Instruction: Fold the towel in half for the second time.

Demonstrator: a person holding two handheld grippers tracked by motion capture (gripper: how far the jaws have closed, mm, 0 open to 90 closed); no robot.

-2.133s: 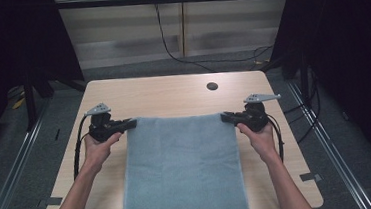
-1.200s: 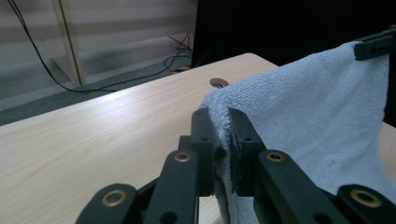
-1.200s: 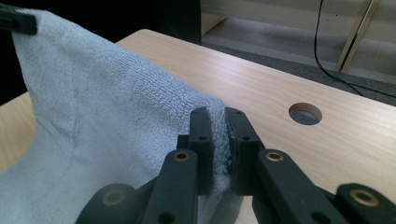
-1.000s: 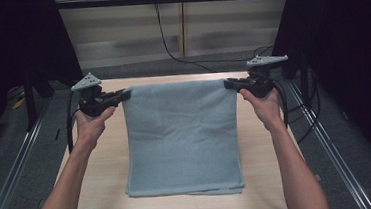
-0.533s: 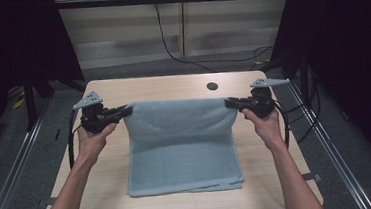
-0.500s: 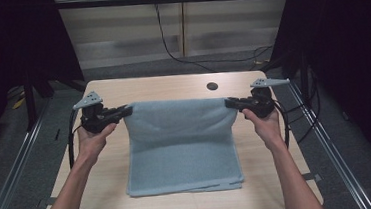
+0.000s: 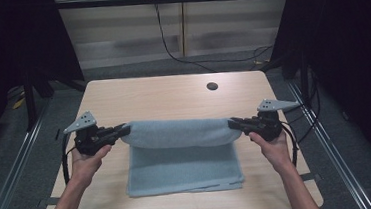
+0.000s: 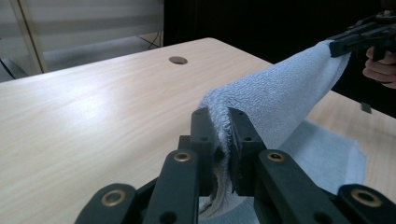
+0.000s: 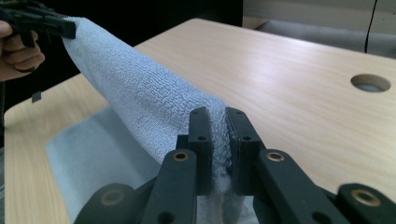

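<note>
Both claws have come back toward six o'clock; left claw (image 7: pixel 120 131) and right claw (image 7: pixel 233 124) pinch the towel (image 7: pixel 182 157), its lifted edge running nine-to-three above the tabletop (image 7: pixel 163 96).

Fuzzy terry-cloth towel (image 7: pixel 182 157); smooth, faintly glossy wood-grain table (image 7: pixel 163 96).

Beyond the towel (image 7: pixel 178 132) stretched between my left gripper (image 7: pixel 120 131) and right gripper (image 7: pixel 234 124), the far half of the table (image 7: pixel 163 96) lies bare except for a cable hole (image 7: pixel 212 86). The towel's lower half covers the near middle.
</note>
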